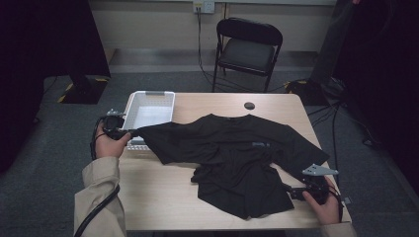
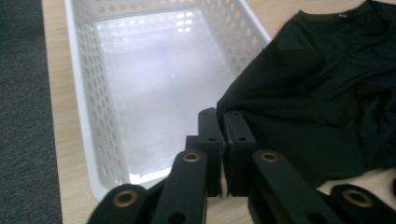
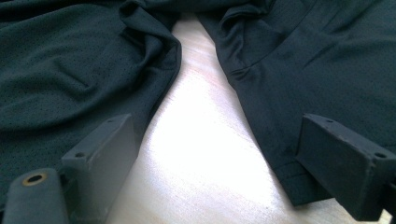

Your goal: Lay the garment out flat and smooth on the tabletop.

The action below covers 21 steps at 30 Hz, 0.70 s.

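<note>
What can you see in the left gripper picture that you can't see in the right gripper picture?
Left gripper view alone: the white basket with holes in its walls, the grey floor, and the left gripper pinched shut on the sleeve edge of the black T-shirt.

Right gripper view alone: the right gripper, jaws wide apart, low over a bare strip of table between two folds of cloth.

Both: the black T-shirt and the light wooden table.

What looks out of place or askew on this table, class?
The black T-shirt lies crumpled, not flat: its lower half is bunched and twisted, and one sleeve, pinched in the left gripper, is stretched over the corner of the white basket. The right gripper rests open at the hem.
</note>
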Each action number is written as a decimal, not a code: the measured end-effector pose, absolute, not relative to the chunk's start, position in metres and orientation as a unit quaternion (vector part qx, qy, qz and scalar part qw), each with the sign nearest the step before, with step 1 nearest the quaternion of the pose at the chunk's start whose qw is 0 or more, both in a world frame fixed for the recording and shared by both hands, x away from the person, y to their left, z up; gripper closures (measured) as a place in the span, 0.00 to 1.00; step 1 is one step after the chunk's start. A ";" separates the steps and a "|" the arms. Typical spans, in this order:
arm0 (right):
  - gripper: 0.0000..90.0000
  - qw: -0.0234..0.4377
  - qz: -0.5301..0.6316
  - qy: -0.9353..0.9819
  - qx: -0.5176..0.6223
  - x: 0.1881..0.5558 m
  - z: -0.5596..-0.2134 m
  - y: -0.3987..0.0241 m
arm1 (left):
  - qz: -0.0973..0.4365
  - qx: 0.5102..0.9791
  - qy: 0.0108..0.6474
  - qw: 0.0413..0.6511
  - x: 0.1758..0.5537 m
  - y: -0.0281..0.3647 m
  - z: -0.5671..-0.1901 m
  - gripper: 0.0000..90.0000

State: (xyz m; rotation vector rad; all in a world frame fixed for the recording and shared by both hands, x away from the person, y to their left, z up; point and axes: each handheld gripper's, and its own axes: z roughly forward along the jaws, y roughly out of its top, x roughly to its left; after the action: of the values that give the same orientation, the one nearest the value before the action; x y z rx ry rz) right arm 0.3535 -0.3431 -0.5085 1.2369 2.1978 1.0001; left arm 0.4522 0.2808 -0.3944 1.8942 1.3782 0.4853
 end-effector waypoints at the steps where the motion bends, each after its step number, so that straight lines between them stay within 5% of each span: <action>1: 0.12 0.213 0.360 0.792 0.445 0.354 -0.509 -0.343 | 0.189 0.735 0.537 0.367 0.451 0.282 -0.396 0.96; 5: 0.12 0.213 0.360 0.792 0.445 0.354 -0.509 -0.343 | 0.203 0.727 0.539 0.373 0.443 0.282 -0.400 0.86; 11: 0.12 0.213 0.360 0.792 0.446 0.353 -0.509 -0.343 | 0.212 0.725 0.518 0.401 0.431 0.264 -0.400 0.41; 15: 0.12 0.213 0.360 0.792 0.446 0.353 -0.509 -0.343 | 0.217 0.732 0.498 0.411 0.424 0.247 -0.401 0.30; 21: 0.12 0.213 0.360 0.792 0.445 0.354 -0.509 -0.343 | 0.210 0.736 0.479 0.430 0.414 0.223 -0.407 0.26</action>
State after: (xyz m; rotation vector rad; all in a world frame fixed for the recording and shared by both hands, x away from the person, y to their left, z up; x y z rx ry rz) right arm 0.3535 -0.3431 -0.5085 1.2366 2.1976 0.9995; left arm 0.4141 0.2233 -0.4069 1.8350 1.1956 0.5236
